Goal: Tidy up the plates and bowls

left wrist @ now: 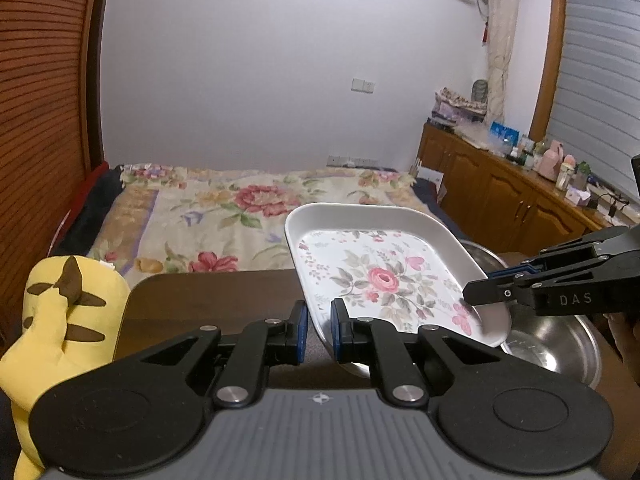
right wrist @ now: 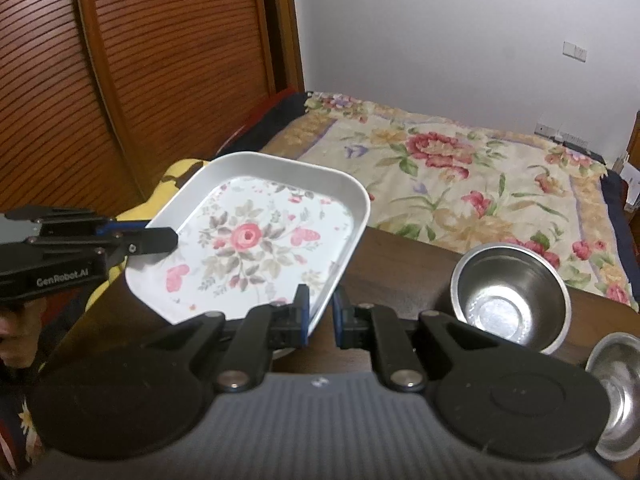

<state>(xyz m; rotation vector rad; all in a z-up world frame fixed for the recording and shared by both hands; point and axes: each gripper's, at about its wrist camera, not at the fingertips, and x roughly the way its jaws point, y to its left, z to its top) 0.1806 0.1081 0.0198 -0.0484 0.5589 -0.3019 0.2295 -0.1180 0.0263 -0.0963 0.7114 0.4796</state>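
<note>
While the floral tray hangs tilted above the dark bench, both grippers have it by opposite edges. It looks like a thin, stiff, melamine-type plate with a raised white rim; I judge it light but smooth and a little slippery, and it may chip if it drops on the steel bowls. The rim is the only good place to take hold, because the flat middle gives nothing to pinch.

The left gripper is nearly closed, its blue pads pinching the tray's near rim. The right gripper is closed in the same narrow way on the opposite rim, one pad inside the tray and one outside.

Relative to the tray, a deep steel bowl stands on the bench just to its right side, and a shallow steel bowl lies nearer the right gripper. A yellow plush toy sits beyond the tray's left side, and the bed is behind.
</note>
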